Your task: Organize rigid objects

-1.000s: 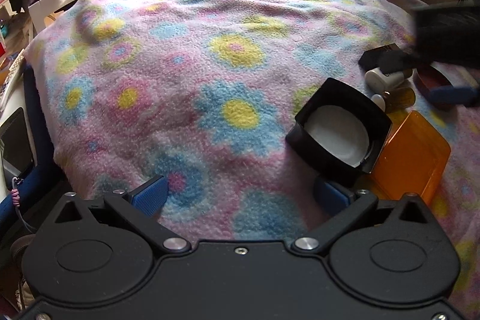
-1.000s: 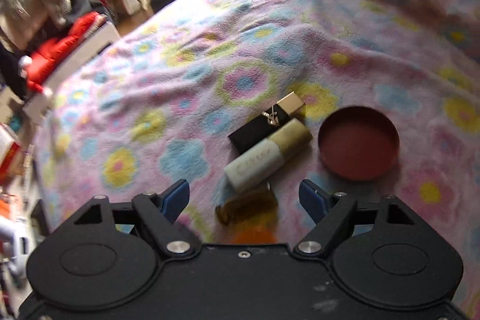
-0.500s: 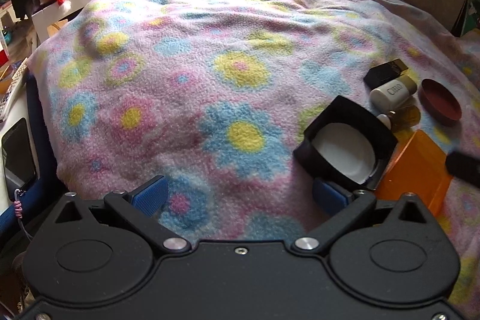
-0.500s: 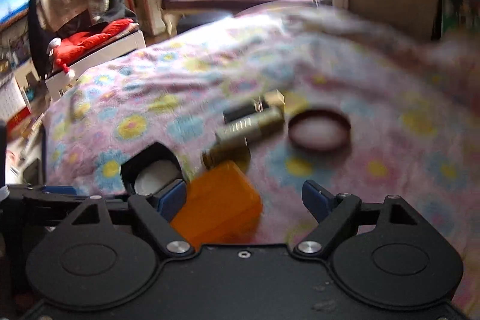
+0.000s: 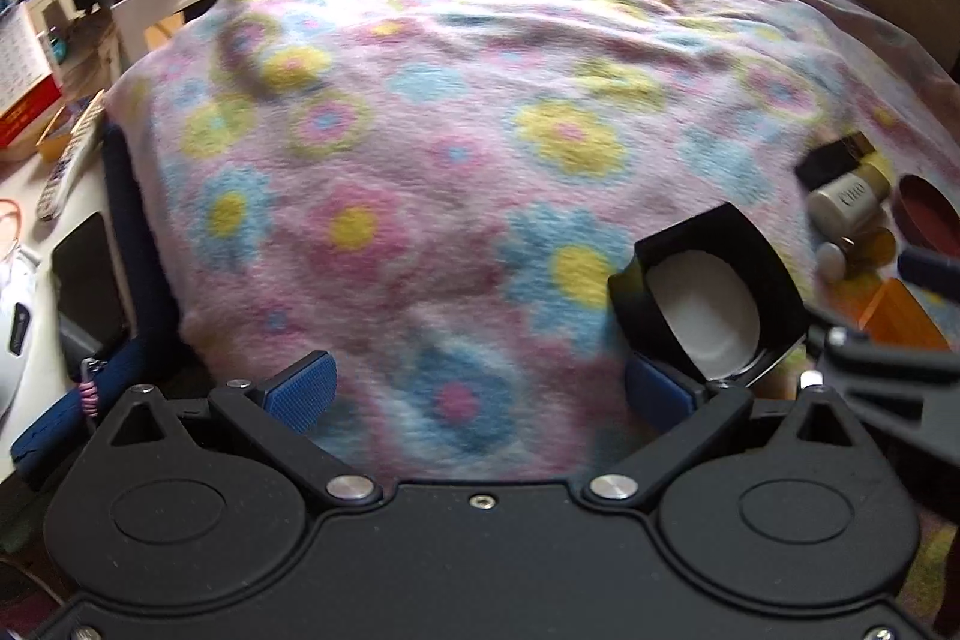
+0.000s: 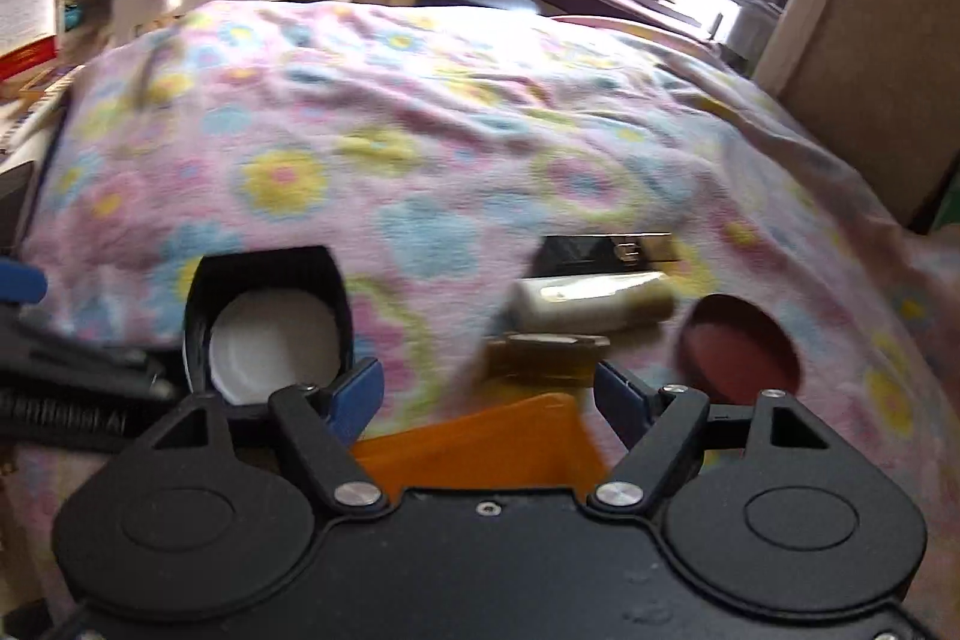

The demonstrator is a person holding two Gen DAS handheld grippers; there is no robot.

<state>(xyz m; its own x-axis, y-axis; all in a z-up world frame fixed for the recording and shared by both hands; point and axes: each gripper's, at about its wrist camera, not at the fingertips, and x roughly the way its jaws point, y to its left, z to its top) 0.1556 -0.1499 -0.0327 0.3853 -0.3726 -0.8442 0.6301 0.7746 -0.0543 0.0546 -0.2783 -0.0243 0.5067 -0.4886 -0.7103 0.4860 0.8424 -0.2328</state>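
on the bed, over the flowered blanket (image 6: 420,148), a black square box (image 6: 264,322) lies tipped, with its open side toward both cameras; inside it there is a white round insert (image 5: 708,316) and nothing more that i can see. a dark red round lid (image 6: 741,346) lies flat with its hollow side up, and it looks empty. an orange box (image 6: 480,445) lies nearest to the right gripper (image 6: 489,394), its inside is not visible.

in the right wrist view three long things lie side by side, parallel, with the long axis going left to right: the black tube with gold end (image 6: 606,249) is farthest, then the cream tube (image 6: 591,307) with its darker gold end to the right, then the small amber bottle (image 6: 543,361) just before the orange box. they are between the black box and the red lid.

the left gripper (image 5: 480,391) is spread wide with only blanket between the fingers; its right pad is just beside the black box, touching or not i cannot tell.

compared with one second ago, the right gripper has moved back from the tubes and now frames the orange box. its jaws have just been closing a little, but they are still apart; the orange box edge lies between them and the pads do not press it. the left view has changed little.
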